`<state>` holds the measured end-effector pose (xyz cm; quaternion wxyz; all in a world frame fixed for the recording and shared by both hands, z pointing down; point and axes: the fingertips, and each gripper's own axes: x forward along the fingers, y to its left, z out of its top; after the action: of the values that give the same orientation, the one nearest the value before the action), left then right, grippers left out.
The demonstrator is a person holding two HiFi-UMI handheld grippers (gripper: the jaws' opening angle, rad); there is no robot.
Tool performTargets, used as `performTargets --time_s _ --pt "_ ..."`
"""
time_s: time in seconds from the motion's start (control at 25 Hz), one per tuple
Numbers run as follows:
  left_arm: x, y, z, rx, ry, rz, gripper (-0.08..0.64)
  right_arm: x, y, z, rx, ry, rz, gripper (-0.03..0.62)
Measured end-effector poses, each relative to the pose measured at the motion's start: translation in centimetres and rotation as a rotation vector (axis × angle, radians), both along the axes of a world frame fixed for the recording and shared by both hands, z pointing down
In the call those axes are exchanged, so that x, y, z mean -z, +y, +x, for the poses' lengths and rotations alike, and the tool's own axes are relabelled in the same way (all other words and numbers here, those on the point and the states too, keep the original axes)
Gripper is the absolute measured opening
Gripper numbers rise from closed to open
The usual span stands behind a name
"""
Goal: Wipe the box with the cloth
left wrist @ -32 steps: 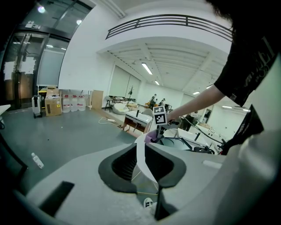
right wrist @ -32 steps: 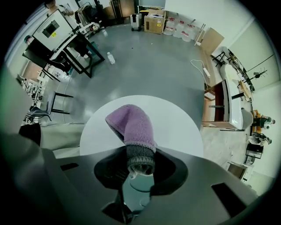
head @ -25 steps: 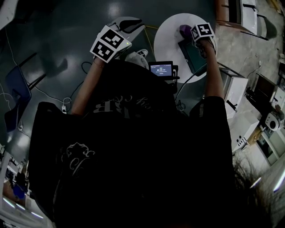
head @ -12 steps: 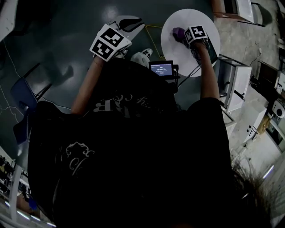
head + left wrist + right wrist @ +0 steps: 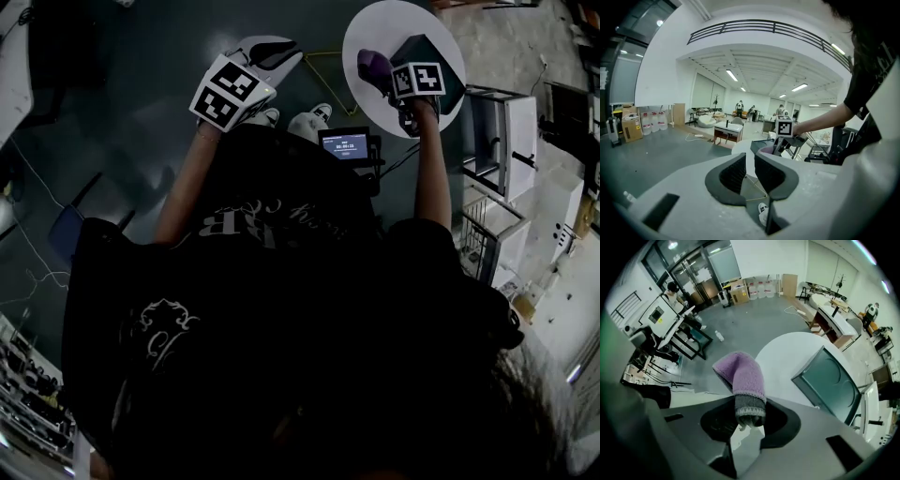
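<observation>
Your right tongs (image 5: 750,420): closed on the grey cuff of the purple cloth (image 5: 740,376), which stands up past the jaws.
Box (image 5: 829,380): dark green, lying on the round white surface (image 5: 787,352), near the cloth.
Your left tongs (image 5: 749,173): jaws a narrow gap apart, nothing between them, held off to the side of the surface.

Nothing legible; the screen (image 5: 344,145) digits and shirt lettering (image 5: 253,221) are too blurred.
</observation>
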<state>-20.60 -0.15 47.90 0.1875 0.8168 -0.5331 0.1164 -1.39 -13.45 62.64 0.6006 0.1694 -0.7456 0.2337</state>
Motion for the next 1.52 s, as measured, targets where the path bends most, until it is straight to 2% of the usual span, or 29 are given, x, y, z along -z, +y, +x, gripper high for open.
performTargets --time_s 0.28,0.6,1.0,1.28,1.52 --pt "1.5 -0.6 3.6 -0.135 0.003 0.024 0.066 4.4 4.6 1.2 -0.076 -0.128 0.057 0.101" --pt "0.6 -2.2 8.6 -0.264 -0.013 0.011 0.066 6.8 6.9 4.8 -0.252 -0.256 0.119 0.101" --pt "1.9 4.7 24.4 -0.448 -0.054 0.015 0.066 9.5 17.3 18.5 -0.499 -0.374 0.201 0.101" --pt "1.8 11.3 31.5 -0.462 -0.067 0.012 0.066 11.0 23.5 25.6 -0.611 -0.449 0.247 0.101" --pt "1.2 15.7 34.4 -0.453 -0.058 0.001 0.066 11.5 27.4 27.8 -0.634 -0.506 0.263 0.101"
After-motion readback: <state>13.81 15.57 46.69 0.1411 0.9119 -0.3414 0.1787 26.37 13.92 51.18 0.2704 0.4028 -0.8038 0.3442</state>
